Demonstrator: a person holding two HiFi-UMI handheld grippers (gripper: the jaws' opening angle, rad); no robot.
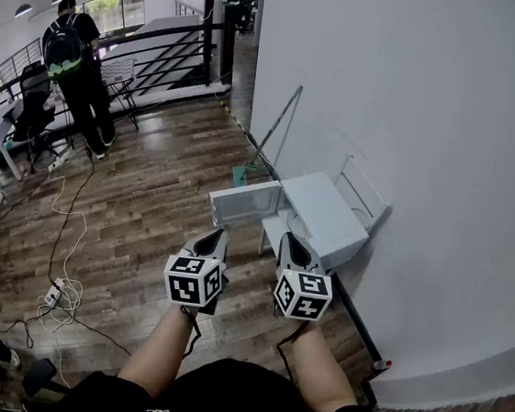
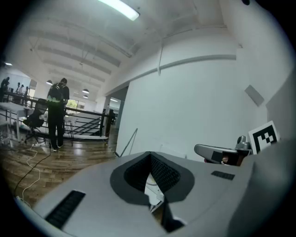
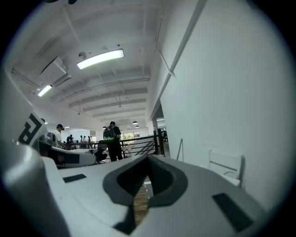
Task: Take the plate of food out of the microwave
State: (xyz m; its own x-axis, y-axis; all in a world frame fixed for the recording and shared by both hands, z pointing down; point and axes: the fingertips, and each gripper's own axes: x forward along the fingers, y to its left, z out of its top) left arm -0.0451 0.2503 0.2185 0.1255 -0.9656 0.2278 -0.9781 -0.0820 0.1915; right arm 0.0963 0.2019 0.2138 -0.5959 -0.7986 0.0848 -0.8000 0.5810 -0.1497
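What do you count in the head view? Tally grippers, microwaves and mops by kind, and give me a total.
Grey two-jaw grippers with marker cubes: 2 (left gripper, right gripper)
White box-shaped microwave, door open: 1
Thin long-handled mop leaning on the wall: 1
Total: 4

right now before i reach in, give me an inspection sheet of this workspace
surface: wood floor
job's things: white microwave, its door swung open; plate not clearly made out
clutter: mop leaning on the wall
grippers: left gripper and right gripper both shut, empty, short of the microwave
cables: loose cables and power strip on the floor at left
surroundings: white wall, railing, person with backpack
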